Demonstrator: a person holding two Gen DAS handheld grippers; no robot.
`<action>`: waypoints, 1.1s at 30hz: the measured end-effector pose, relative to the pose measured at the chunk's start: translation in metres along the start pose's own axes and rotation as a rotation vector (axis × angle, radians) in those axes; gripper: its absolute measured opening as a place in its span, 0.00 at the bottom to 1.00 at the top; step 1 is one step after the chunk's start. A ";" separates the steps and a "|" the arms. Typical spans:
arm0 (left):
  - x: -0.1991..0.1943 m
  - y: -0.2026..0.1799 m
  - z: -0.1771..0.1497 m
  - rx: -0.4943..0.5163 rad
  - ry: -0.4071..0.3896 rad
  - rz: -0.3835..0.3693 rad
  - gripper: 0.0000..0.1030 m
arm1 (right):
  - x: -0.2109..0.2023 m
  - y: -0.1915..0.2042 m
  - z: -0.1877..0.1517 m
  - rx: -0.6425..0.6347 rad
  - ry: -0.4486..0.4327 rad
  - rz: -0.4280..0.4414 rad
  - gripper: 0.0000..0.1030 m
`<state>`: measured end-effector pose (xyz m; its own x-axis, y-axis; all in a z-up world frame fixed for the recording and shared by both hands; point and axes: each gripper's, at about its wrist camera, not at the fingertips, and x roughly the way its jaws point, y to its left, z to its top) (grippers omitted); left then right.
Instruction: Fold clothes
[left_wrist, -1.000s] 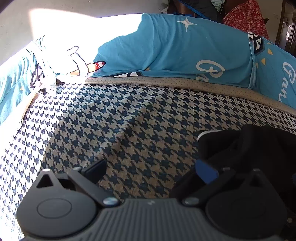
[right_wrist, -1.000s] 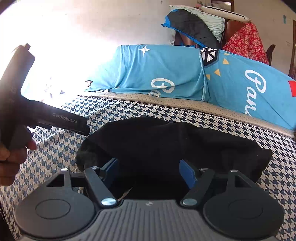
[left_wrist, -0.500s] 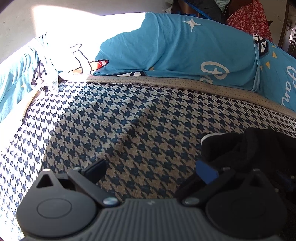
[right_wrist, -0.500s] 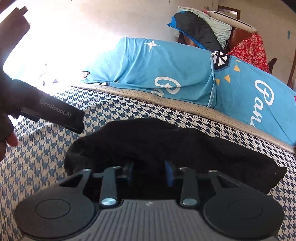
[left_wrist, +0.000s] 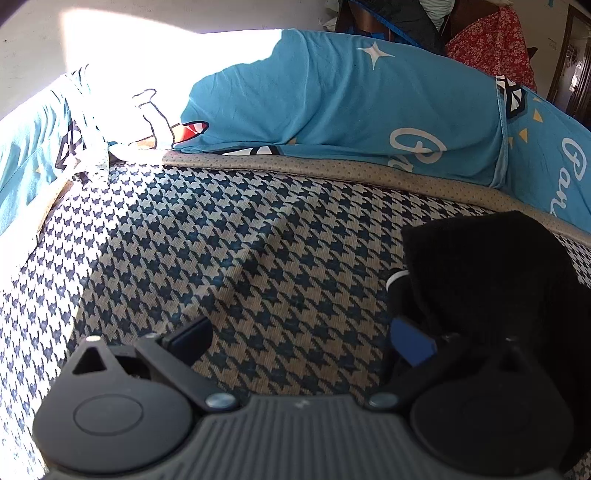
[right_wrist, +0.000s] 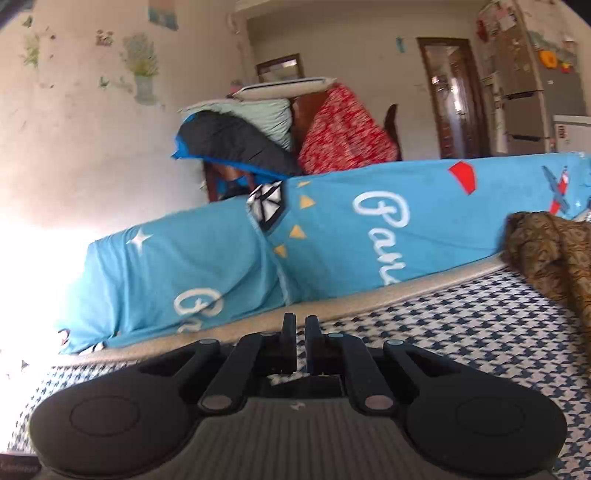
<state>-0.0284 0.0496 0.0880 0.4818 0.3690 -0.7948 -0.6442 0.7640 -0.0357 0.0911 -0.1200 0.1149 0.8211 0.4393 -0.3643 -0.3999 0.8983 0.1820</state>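
Observation:
The black garment (left_wrist: 487, 266) lies bunched on the houndstooth bed cover (left_wrist: 221, 240) at the right of the left wrist view, its near fold standing up high. My left gripper (left_wrist: 303, 338) is open over the bare cover, its blue-padded right finger (left_wrist: 412, 343) against the garment's left edge. My right gripper (right_wrist: 300, 325) is shut, the jaws almost together, tilted and pointing toward the blue bedding (right_wrist: 332, 240). No cloth shows in the right wrist view; whatever hangs below the fingers is hidden by the gripper body.
A rolled blue printed quilt (left_wrist: 351, 99) runs along the bed's far side. A brown patterned cloth (right_wrist: 554, 254) is heaped at the right. Behind stand a chair piled with clothes (right_wrist: 332, 129), a door and a fridge (right_wrist: 546, 92).
The right gripper's jaws closed over the black garment, then it rose and rolled, its view swinging up to the room. The garment's fold stands higher in the left view. The left gripper stayed put.

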 end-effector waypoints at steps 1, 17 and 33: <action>0.001 -0.002 -0.001 0.005 0.004 -0.006 1.00 | 0.000 -0.005 0.003 0.019 -0.018 -0.029 0.06; 0.001 -0.009 -0.006 0.035 0.044 -0.092 1.00 | 0.008 -0.009 -0.019 -0.119 0.242 0.218 0.59; 0.000 0.007 -0.001 -0.025 0.020 -0.058 1.00 | -0.030 0.014 -0.024 -0.317 0.265 0.468 0.74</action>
<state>-0.0331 0.0543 0.0874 0.5069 0.3134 -0.8031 -0.6301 0.7704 -0.0970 0.0512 -0.1204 0.1065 0.4174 0.7360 -0.5329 -0.8274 0.5503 0.1120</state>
